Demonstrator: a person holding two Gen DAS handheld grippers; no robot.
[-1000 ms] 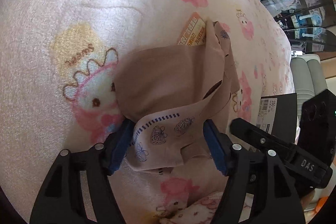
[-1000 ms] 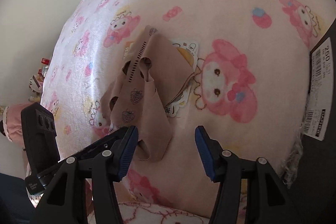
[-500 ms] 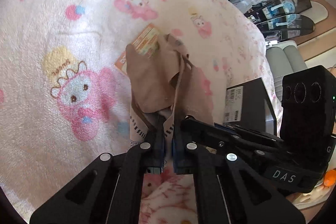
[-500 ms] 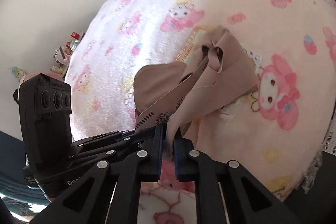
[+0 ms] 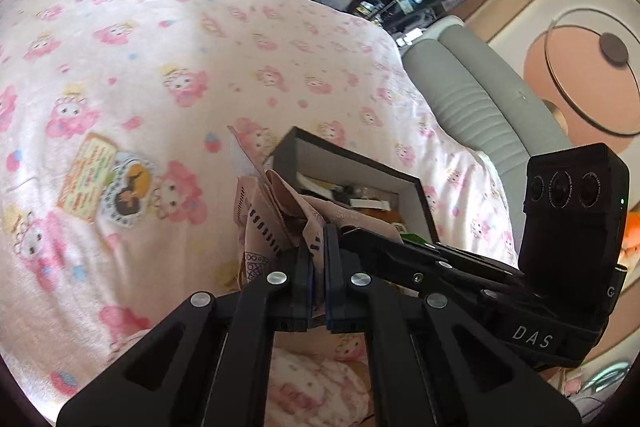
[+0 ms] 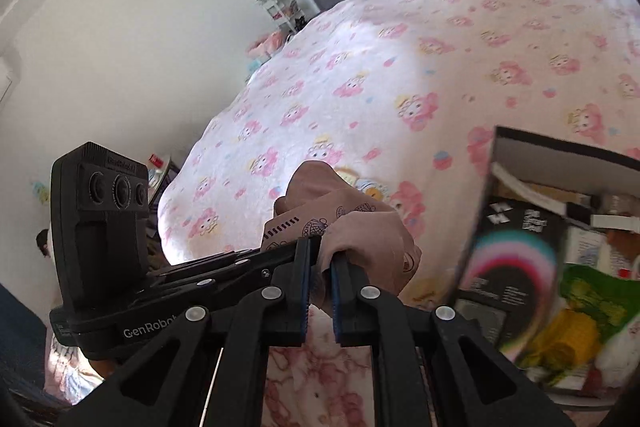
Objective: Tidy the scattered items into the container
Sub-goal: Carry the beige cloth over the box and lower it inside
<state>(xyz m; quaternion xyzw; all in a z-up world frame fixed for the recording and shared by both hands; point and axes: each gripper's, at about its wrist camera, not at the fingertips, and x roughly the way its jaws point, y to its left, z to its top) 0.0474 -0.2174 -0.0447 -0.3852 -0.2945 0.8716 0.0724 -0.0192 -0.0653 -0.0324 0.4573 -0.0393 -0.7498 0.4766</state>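
Note:
Both grippers hold one beige printed cloth (image 5: 276,223), lifted off the pink blanket. My left gripper (image 5: 319,247) is shut on its edge. My right gripper (image 6: 320,259) is shut on the same cloth (image 6: 360,223), bunched over its fingers. The black box (image 5: 352,163), open and holding several items, sits just beyond the cloth in the left wrist view and at the right in the right wrist view (image 6: 516,219). Two printed cards (image 5: 104,183) lie on the blanket at the left.
The pink cartoon-print blanket (image 5: 160,47) covers the bed. A grey cushioned seat (image 5: 472,95) stands past the bed's far edge. A white wall (image 6: 120,47) and shelves lie beyond the bed in the right wrist view. Green and yellow packets (image 6: 584,311) fill the box.
Both grippers closed on the cloth, lifted it off the cards and carried it toward the black box. The cards now lie uncovered on the blanket.

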